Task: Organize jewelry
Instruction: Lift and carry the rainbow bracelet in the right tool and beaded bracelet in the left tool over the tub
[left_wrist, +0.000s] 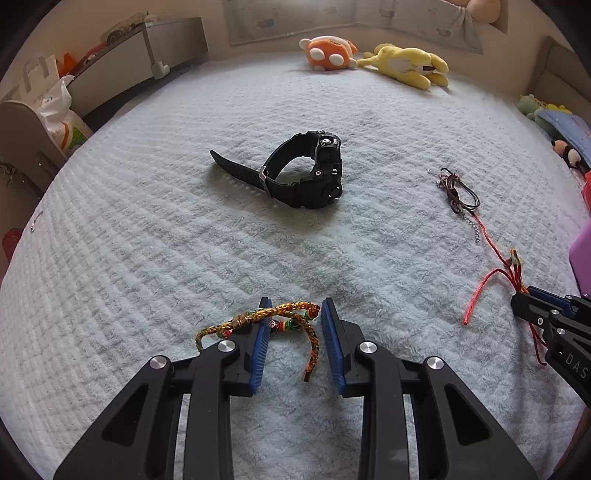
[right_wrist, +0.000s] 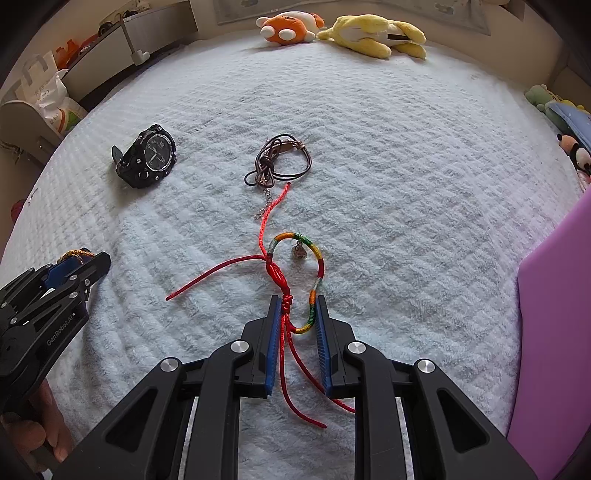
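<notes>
My left gripper (left_wrist: 293, 308) is open on the white blanket, with a yellow braided bracelet (left_wrist: 266, 319) lying across its left finger and between the fingers. A black wristwatch (left_wrist: 310, 170) lies ahead of it. My right gripper (right_wrist: 296, 306) is open around the near end of a red and rainbow cord bracelet (right_wrist: 295, 266) with a small bell. A brown leather cord bracelet (right_wrist: 279, 160) with a chain lies beyond it. The watch also shows in the right wrist view (right_wrist: 146, 157). The left gripper (right_wrist: 79, 264) appears at the left there.
An orange plush (left_wrist: 327, 53) and a yellow plush (left_wrist: 406, 66) lie at the far edge of the bed. A purple box (right_wrist: 554, 332) stands at the right. More soft toys (right_wrist: 565, 122) sit at the far right. A white bag (left_wrist: 62, 114) and shelves are at the left.
</notes>
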